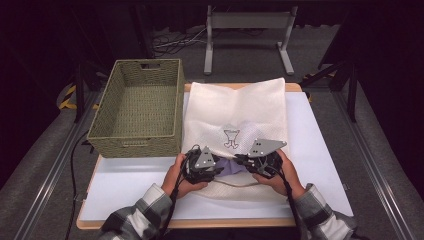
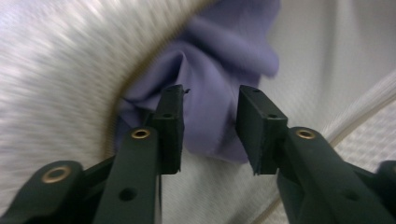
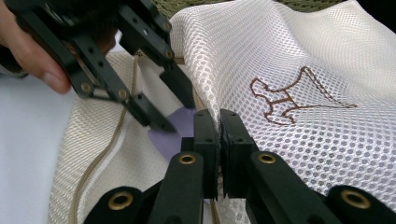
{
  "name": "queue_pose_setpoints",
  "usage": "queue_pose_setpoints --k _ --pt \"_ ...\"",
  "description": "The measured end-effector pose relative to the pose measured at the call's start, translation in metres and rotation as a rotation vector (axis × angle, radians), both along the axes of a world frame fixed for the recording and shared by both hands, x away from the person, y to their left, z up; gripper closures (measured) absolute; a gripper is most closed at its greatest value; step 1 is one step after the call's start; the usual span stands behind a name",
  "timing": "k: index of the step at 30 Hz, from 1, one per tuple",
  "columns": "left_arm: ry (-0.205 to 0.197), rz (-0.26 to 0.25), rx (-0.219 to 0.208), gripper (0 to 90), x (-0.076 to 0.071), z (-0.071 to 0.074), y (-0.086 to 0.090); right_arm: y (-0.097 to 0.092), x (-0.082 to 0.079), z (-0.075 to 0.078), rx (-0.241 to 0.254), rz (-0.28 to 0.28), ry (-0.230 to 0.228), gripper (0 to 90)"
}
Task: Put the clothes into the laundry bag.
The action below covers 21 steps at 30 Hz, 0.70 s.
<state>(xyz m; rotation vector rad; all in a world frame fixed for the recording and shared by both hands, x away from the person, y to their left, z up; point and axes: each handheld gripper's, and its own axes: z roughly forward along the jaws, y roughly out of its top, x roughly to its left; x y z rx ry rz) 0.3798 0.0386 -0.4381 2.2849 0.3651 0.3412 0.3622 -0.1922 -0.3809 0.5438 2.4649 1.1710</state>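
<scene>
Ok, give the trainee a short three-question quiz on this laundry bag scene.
1. True or false: the right tongs are shut on the mesh laundry bag.
2. What colour is the cloth that sits between the open jaws of the left tongs?
3. Where does the wicker basket stand? A) to the left of the bag, B) on top of the bag, C) to the right of the bag.

Key: 1 true, on its edge by the opening; 2 purple, tucked in the bag's opening; 3 A.
</scene>
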Motion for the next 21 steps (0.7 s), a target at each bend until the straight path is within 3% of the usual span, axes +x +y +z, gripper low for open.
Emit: queue_pose_setpoints --k 2,5,6,13,16,18,21 --pt "-0.006 0.005 0.002 59.4 0.0 -0.002 -0.002 0.0 0.0 0.0 0.0 0.005 0.001 87.1" --pt "-0.006 -0.005 0.065 61.4 0.004 -0.01 -0.011 0.002 -0.001 0.0 -0.004 0.022 0.004 86.9" --pt "-0.01 -0.007 0.056 61.4 0.005 -0.01 -0.013 0.002 -0.001 0.0 -0.004 0.022 0.004 86.9" --pt "-0.067 0.004 0.079 85.0 0.012 -0.011 -0.033 0.004 -0.003 0.0 -0.012 0.051 0.014 86.8" --pt "-0.039 0.017 0.03 86.1 0.015 -0.012 -0.042 0.005 -0.003 -0.001 -0.019 0.054 0.014 86.8" --pt "-0.049 0.014 0.028 86.4 0.016 -0.011 -0.048 0.005 -0.002 -0.002 -0.023 0.054 0.018 86.8" --pt "-0.066 0.04 -0.023 86.8 0.016 -0.009 -0.057 0.004 -0.002 -0.002 -0.022 0.056 0.02 86.8"
